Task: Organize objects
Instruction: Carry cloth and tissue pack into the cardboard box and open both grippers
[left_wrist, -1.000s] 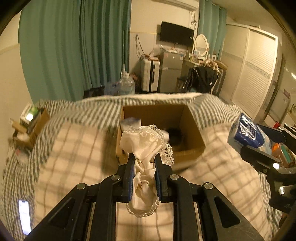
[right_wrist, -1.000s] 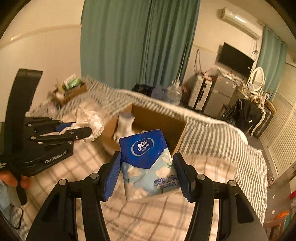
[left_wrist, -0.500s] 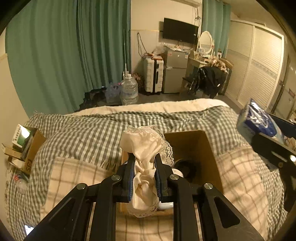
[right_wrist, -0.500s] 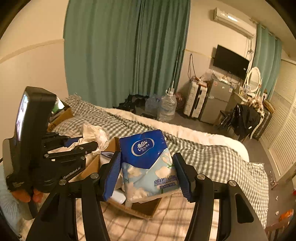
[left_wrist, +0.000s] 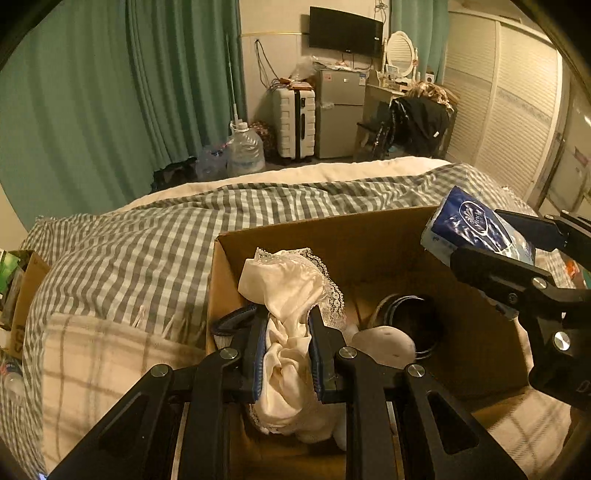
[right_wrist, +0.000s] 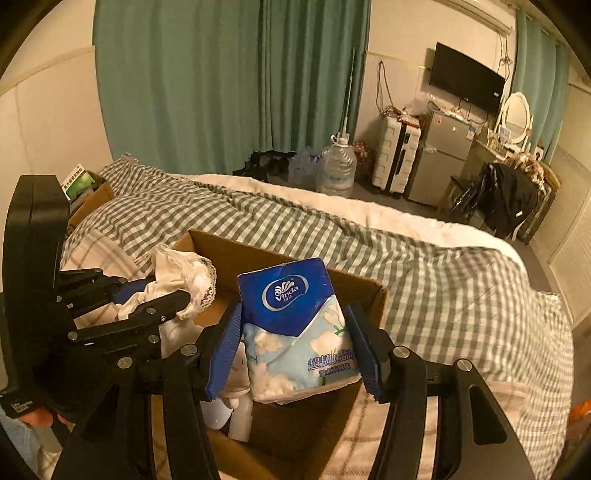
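Note:
An open cardboard box (left_wrist: 369, 240) sits on the bed. My left gripper (left_wrist: 286, 314) is over its near left corner, shut on a cream lace-trimmed cloth (left_wrist: 288, 280) that bunches above and below the pads. In the right wrist view my right gripper (right_wrist: 293, 308) holds a blue and white tissue pack (right_wrist: 291, 314) above the box (right_wrist: 258, 254); its jaws are opening slightly, the pads still against the pack's sides. The left gripper (right_wrist: 162, 290) with the cloth (right_wrist: 181, 269) shows at the left there. The tissue pack (left_wrist: 469, 225) appears over the box's right side.
Inside the box lie a black coiled item (left_wrist: 410, 314) and a white rounded object (left_wrist: 384, 343). A grey checked duvet (left_wrist: 147, 251) covers the bed. A small carton (left_wrist: 18, 280) sits at the bed's left edge. A water jug (left_wrist: 243, 151) and a suitcase (left_wrist: 295, 125) stand beyond.
Both grippers have moved forward and down toward the box, which now lies right beneath them and looks much larger. Cloth and tissue pack stay between the jaws.

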